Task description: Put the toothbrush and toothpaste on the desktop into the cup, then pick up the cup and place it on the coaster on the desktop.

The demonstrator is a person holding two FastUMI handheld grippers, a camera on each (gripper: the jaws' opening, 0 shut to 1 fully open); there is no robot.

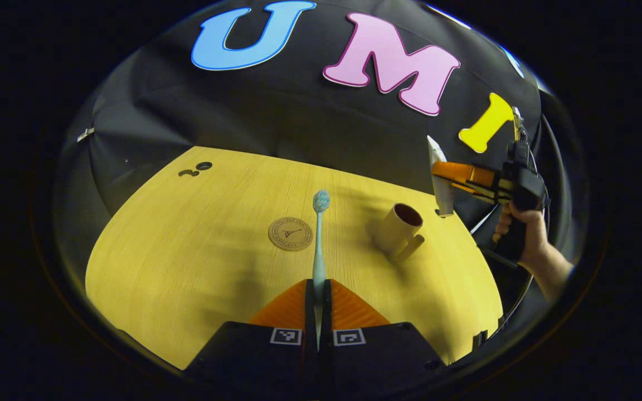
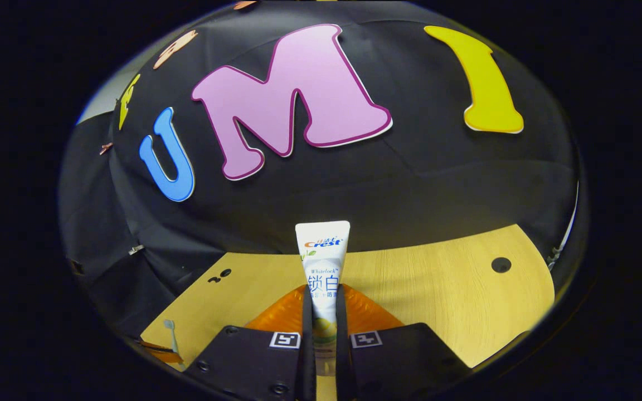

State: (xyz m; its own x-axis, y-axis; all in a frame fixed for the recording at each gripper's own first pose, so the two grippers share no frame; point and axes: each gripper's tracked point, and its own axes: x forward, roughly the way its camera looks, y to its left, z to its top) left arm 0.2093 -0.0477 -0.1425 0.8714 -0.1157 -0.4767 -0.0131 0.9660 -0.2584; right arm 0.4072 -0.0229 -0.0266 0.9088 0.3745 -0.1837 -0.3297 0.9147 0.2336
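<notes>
- Leftmost in the left gripper view, two small dark holes point(image 1: 195, 169) are seen near the far edge of the yellow wooden bench point(image 1: 187, 267).
- A round brown coaster point(image 1: 290, 233) is laid flat near the middle of the bench, with nothing on it.
- Just right of the coaster, the toothbrush point(image 1: 319, 239) is held above the bench by the left tool point(image 1: 318, 292); the handle is clamped between both fingers and the bristle head is pointed away from the camera.
- Further right, the tan cup point(image 1: 399, 227) is stood on the bench, its mouth open and its handle turned toward the camera; it is well apart from the coaster.
- At the right edge, the right tool point(image 1: 444, 179) is carried by a hand point(image 1: 521, 234) above the bench edge, beyond the cup, with the white toothpaste point(image 1: 441, 181) gripped in it.
- In the right gripper view, the toothbrush head point(image 2: 170, 328) is glimpsed at the lower left.
- At the centre of that view, the toothpaste tube point(image 2: 322, 267) is pinched between both fingers of the right tool point(image 2: 324, 306), its flat crimped end pointed away from the camera.
- A single dark hole point(image 2: 501, 264) is seen in the bench point(image 2: 438, 301) to the right.
</notes>
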